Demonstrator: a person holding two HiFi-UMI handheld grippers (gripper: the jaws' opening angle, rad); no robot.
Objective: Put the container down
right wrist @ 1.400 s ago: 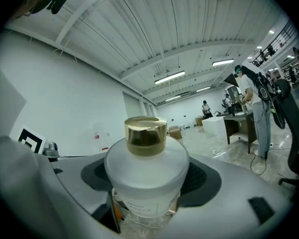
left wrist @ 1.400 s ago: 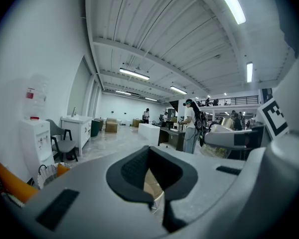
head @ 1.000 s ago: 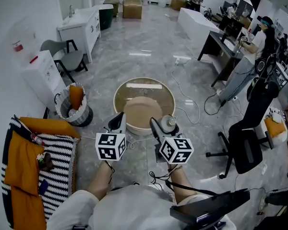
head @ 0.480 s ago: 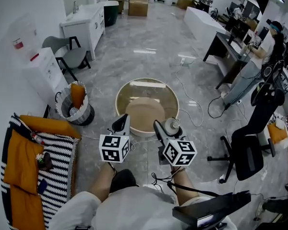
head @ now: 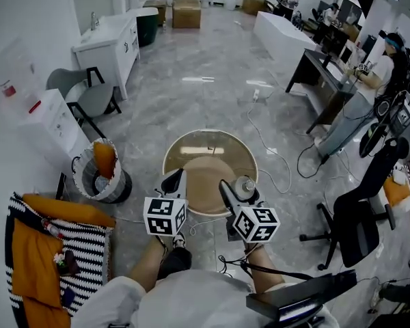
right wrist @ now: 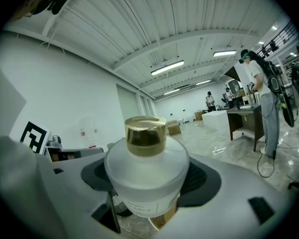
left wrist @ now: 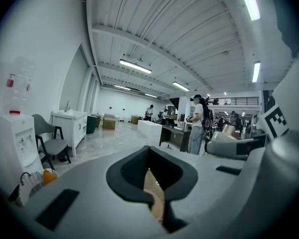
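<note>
The container [right wrist: 147,176] is a frosted white bottle with a gold cap [right wrist: 145,133]. It stands upright between the jaws of my right gripper [right wrist: 148,188], which is shut on it. In the head view the container [head: 243,185] and right gripper [head: 236,191] hang over the near rim of a round glass-topped table [head: 172,147]. My left gripper [head: 171,182] is beside it to the left, also over the near rim. In the left gripper view the left gripper [left wrist: 157,185] has its dark pads nearly together with nothing between them; the beige table base shows through the slit.
A basket with orange cloth [head: 98,174] stands left of the table, with a striped blanket [head: 51,258] nearer me. A black office chair [head: 359,217] is at the right. Cables [head: 273,157] trail on the floor. A person [head: 370,80] stands at a desk far right.
The table has come nearer in the head view, and both grippers now reach over its near rim. The right gripper still holds the container.
</note>
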